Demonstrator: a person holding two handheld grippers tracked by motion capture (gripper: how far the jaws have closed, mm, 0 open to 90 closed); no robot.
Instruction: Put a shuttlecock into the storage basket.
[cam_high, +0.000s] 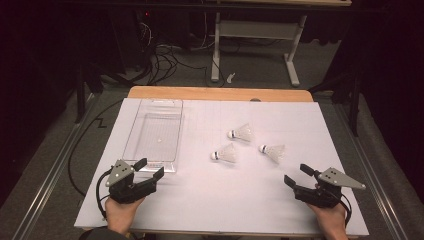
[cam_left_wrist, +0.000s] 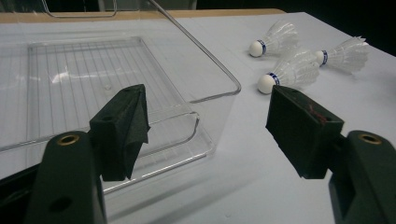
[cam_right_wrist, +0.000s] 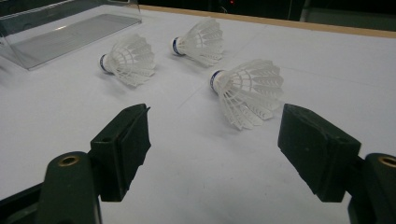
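Resting low, wide-jawed — right gripper (cam_high: 296, 176) facing nearest shuttlecock (cam_high: 273, 151), seemingly.

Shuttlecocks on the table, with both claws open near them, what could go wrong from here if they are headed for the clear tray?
1. The nearest shuttlecock lies on its side; the right claw closing on the feather skirt might crush it.
2. The other two shuttlecocks lie close together, so one may get knocked away.
3. The left claw sits by the clear tray and could shove it.
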